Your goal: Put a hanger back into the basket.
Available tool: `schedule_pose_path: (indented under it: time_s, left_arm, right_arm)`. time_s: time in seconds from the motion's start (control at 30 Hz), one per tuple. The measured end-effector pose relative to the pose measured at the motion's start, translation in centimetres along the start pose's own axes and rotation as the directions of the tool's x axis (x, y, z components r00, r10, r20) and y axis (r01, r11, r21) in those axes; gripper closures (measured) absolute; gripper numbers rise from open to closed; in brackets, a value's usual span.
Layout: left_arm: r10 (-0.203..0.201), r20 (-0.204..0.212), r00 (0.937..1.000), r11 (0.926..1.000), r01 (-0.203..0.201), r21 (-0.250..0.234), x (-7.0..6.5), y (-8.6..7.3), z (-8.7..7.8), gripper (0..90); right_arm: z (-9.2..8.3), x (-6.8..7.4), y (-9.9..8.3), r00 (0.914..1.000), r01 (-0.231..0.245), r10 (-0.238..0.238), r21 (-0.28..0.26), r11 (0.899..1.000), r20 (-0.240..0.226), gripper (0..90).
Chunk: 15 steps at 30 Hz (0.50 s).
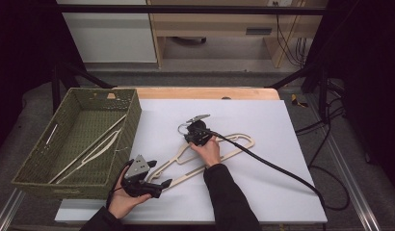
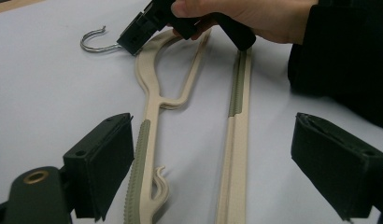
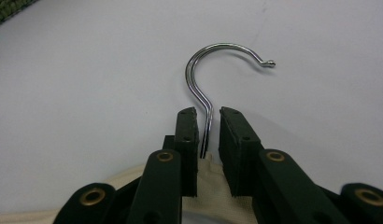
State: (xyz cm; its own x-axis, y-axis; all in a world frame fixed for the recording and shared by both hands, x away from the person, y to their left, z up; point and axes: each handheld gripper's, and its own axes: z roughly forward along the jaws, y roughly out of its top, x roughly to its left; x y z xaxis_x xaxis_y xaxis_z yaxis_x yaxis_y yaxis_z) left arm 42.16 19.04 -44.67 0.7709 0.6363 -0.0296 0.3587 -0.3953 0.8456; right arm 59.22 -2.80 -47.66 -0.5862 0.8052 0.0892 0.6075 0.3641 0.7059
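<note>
A cream plastic hanger (image 1: 177,156) with green ribbed grips lies flat on the white board (image 1: 263,120). Its chrome hook (image 3: 227,45) points away from the person. My right gripper (image 1: 190,134) sits at the hanger's neck. In the right gripper view the hook's wire stem runs between the jaws of that gripper (image 3: 209,112), which stand narrowly apart with a thin gap still showing beside the wire. My left gripper (image 1: 159,174) hovers at the hanger's near end, wide open. In the left gripper view the hanger's bottom bar (image 2: 236,135) lies between the jaws and the ribbed arm (image 2: 145,154) runs beside the left one.
A green woven basket (image 1: 133,120) stands at the board's left edge with another cream hanger (image 1: 97,147) inside it. A thick black cable (image 1: 272,166) trails from the right gripper across the board to the right. A wooden table edge (image 1: 205,93) shows behind.
</note>
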Motion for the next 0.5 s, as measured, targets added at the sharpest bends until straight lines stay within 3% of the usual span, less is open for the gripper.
schedule_pose_path:
  time_s: [0.13, 0.27, 0.5]
  left_arm:
    - [0.001, 0.0, 1.0, 1.0, -0.001, 0.005, -0.01, -0.04, 0.1, 13.3]
    - [0.0, 0.001, 1.0, 1.0, 0.0, 0.007, 0.0, -0.06, 0.13, 13.5]
    - [-0.002, 0.0, 1.0, 1.0, 0.002, 0.007, 0.01, -0.08, 0.17, 13.6]
  right_arm:
    - [0.12, -0.08, 0.0, 0.9999, -0.006, 0.006, -0.008, 1.0, -0.008, 86.3]
    - [0.08, -0.05, 0.07, 0.9993, -0.037, 0.037, -0.004, 0.999, -0.003, 87.6]
    - [-0.38, 0.11, 0.18, 0.9989, -0.044, 0.044, -0.024, 0.999, 0.013, 88.5]
